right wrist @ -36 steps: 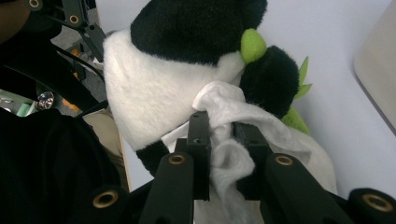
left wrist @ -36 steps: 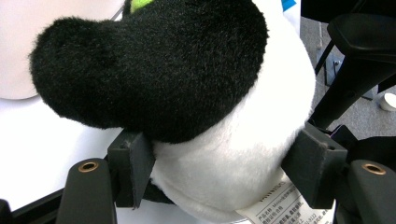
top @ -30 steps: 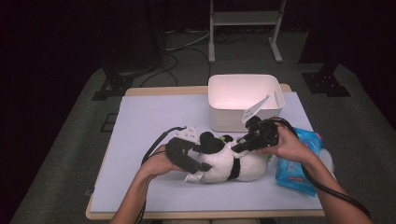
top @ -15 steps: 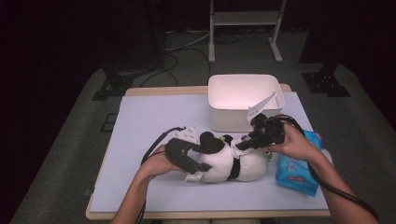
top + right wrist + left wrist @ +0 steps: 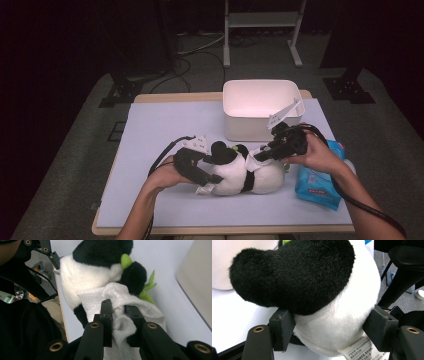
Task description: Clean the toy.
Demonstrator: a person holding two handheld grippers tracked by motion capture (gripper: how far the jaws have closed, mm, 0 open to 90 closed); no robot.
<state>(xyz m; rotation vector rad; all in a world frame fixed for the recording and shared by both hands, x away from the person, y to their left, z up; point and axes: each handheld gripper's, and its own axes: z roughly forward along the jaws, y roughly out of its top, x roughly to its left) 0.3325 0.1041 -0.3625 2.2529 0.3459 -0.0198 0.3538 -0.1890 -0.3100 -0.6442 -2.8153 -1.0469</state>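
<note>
The left gripper [image 5: 212, 180] clamps the plush panda [image 5: 240, 170] at its white body, pinning it to the table mat [image 5: 160, 125] so it cannot slide. The right gripper [image 5: 117, 315] pinches a crumpled wet wipe [image 5: 117, 302], pressed against the panda directly ahead of its jaws for cleaning.

Overhead light fell brightly on the worktop [image 5: 165, 125] while the surrounding room stayed nearly black. The white bin [image 5: 257, 100] glared, slightly overexposed. In the left gripper view the plush panda [image 5: 312, 285] was sharp, its background soft.
</note>
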